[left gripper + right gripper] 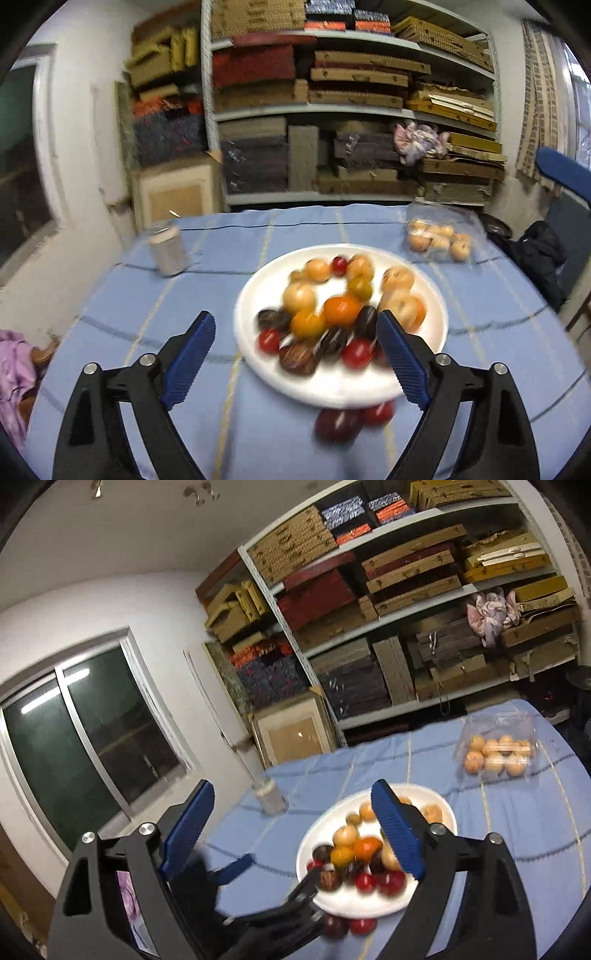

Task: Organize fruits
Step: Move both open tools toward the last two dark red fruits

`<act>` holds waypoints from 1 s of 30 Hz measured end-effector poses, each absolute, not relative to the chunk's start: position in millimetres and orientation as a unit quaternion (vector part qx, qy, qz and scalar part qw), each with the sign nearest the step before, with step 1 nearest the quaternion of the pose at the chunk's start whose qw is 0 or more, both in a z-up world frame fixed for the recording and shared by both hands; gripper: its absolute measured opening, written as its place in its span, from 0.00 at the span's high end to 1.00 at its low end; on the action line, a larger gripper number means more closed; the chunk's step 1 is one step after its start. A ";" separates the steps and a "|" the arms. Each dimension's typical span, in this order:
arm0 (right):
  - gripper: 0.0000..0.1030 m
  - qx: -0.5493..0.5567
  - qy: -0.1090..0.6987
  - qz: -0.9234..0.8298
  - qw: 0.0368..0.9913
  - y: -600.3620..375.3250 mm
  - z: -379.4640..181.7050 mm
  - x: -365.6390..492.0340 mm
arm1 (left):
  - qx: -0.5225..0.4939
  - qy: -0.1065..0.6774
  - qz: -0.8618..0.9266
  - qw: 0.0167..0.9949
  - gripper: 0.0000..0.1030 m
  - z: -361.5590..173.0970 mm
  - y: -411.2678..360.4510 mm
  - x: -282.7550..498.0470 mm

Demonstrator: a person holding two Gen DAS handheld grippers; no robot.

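A white plate (pixel 273 291) on the blue tablecloth holds several fruits: orange ones (pixel 341 309), pale yellow ones, small red ones and dark plums. Two red fruits (pixel 351 421) lie on the cloth just in front of the plate. My left gripper (pixel 295 354) is open and empty, above the plate's near edge. My right gripper (pixel 291 834) is open and empty, held higher and back from the plate (pixel 436 797). The left gripper (pixel 273 878) shows below it in the right wrist view, near the plate's near edge and the two loose red fruits (pixel 349 925).
A clear plastic box of pale fruits (pixel 439 240) (pixel 496 755) sits at the table's far right. A glass jar (pixel 168 249) (pixel 269 797) stands at the far left. Shelves stacked with boxes (pixel 351 110) stand behind the table. A blue chair (pixel 565 177) is at right.
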State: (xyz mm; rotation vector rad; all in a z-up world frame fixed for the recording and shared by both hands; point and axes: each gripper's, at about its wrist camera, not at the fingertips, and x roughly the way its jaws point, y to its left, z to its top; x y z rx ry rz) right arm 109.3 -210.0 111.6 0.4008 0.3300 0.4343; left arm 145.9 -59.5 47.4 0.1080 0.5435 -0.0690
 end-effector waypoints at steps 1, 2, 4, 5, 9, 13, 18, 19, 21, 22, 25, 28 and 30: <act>0.15 0.194 0.163 0.208 0.945 -208.3 105.3 105.8 | 0.060 0.271 -0.026 0.960 0.12 38.8 -57.3 135.6; 0.10 0.191 0.169 0.196 0.947 -208.2 92.4 99.8 | 0.064 0.277 -0.024 0.958 0.12 28.4 -54.4 123.5; 0.10 0.184 0.190 0.180 0.947 -208.6 67.4 94.0 | 0.070 0.291 -0.032 0.954 0.12 13.4 -52.9 104.8; 0.10 0.185 0.196 0.168 0.948 -212.3 50.1 89.0 | 0.077 0.293 -0.041 0.952 0.12 8.2 -54.4 94.1; 0.10 0.194 0.281 0.109 0.934 -228.6 -16.4 89.9 | 0.102 0.265 -0.065 0.957 0.12 9.6 -63.9 66.2; 0.10 0.182 0.297 0.100 0.932 -227.3 -27.4 96.4 | 0.103 0.253 -0.088 0.958 0.10 11.3 -68.4 57.8; 0.10 0.113 0.313 0.094 0.938 -204.1 -36.1 102.8 | 0.095 0.282 -0.079 0.951 0.09 5.8 -65.0 67.6; 0.10 0.110 0.315 0.094 0.938 -201.5 -37.9 104.5 | 0.096 0.289 -0.075 0.950 0.09 4.1 -64.3 70.5; 0.11 0.107 0.320 0.096 0.936 -199.0 -38.7 109.8 | 0.093 0.298 -0.072 0.947 0.09 2.2 -62.9 74.6; 0.12 0.107 0.324 0.099 0.935 -198.6 -40.0 113.2 | 0.092 0.301 -0.073 0.946 0.09 1.1 -62.3 76.5; 0.18 0.104 0.326 0.099 0.934 -198.7 -41.4 115.0 | 0.092 0.301 -0.069 0.947 0.09 -0.2 -60.0 77.1; 0.29 0.099 0.329 0.094 0.935 -198.8 -41.6 116.8 | 0.093 0.301 -0.060 0.947 0.09 -0.3 -58.2 79.9; 0.35 0.100 0.341 0.095 0.930 -195.6 -45.7 124.5 | 0.087 0.309 -0.044 0.946 0.09 -2.3 -50.1 87.2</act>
